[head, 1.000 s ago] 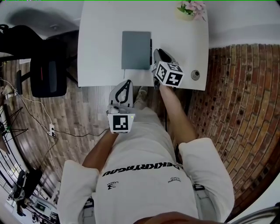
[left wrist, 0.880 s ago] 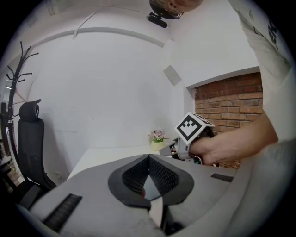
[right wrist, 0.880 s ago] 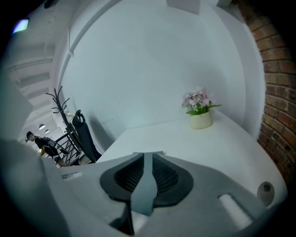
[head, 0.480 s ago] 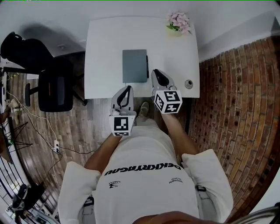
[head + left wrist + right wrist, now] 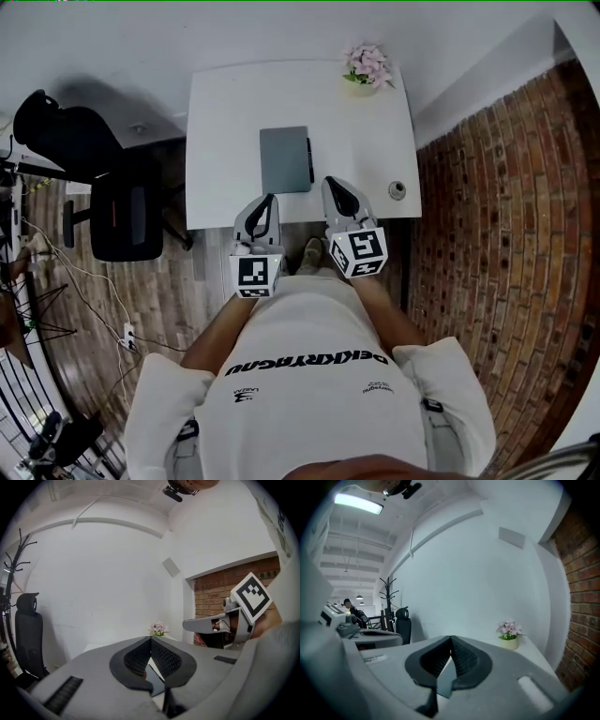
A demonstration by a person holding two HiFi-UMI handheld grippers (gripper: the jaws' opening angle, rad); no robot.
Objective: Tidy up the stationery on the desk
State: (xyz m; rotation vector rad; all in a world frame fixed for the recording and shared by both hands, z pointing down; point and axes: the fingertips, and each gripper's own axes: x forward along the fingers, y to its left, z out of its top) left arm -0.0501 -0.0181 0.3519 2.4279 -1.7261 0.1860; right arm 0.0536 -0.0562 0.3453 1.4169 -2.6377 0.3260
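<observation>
Risk lies chiefly in the approach. The left gripper (image 5: pixel 269 201) and right gripper (image 5: pixel 332 184) are both held off the near edge of the desk (image 5: pixel 225 112), jaws pressed together and empty. The right one's jaws have just been closing, on nothing. The stationery, a grey notebook (image 5: pixel 284 159) with a dark pen (image 5: pixel 309 160) lying along its right edge, sits mid-desk, apart from both grippers.

Judgement: jaws arriving unopened would only nudge the pen, which may roll away. The pen lies close against the notebook, so a pinch could catch the cover too. A small round object (image 5: pixel 397 190) near the desk's right edge could be knocked off by a wide swing.
</observation>
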